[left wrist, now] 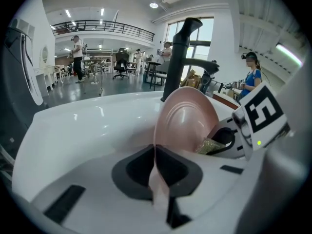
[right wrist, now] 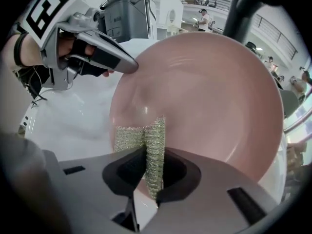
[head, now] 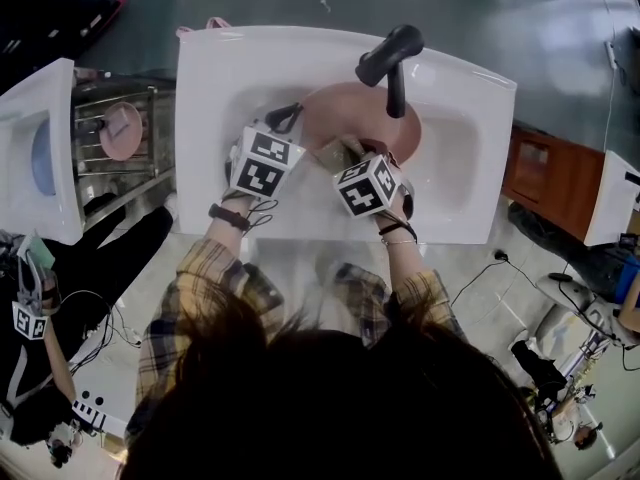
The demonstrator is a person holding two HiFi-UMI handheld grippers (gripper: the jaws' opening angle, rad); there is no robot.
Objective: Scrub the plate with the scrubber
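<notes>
The pink plate [right wrist: 209,91] is found inside the white sink [head: 200,98], below the black faucet [head: 390,63], raised on edge rather than laid flat. Its near rim is clamped between the jaws of the left gripper [left wrist: 157,165], which are closed almost fully, with only the thickness of the rim between them. The jaws of the right gripper [right wrist: 153,172] are closed on a folded gold mesh scrubber [right wrist: 146,140], whose free end appears to be laid against the lower part of the plate's concave face, though contact cannot be confirmed. The scrubbing step is judged to be in hand, at or near first contact. No water, foam or soil is seen on the plate, so how much of the face has been covered cannot be established; the greater part of the face, the rim and the back are taken as left to do. The plate is round, so no long axis is recorded; its hollow face is turned towards the right gripper and its back towards the far wall of the sink. The scrubber's long axis is directed out of the jaws towards the plate.
</notes>
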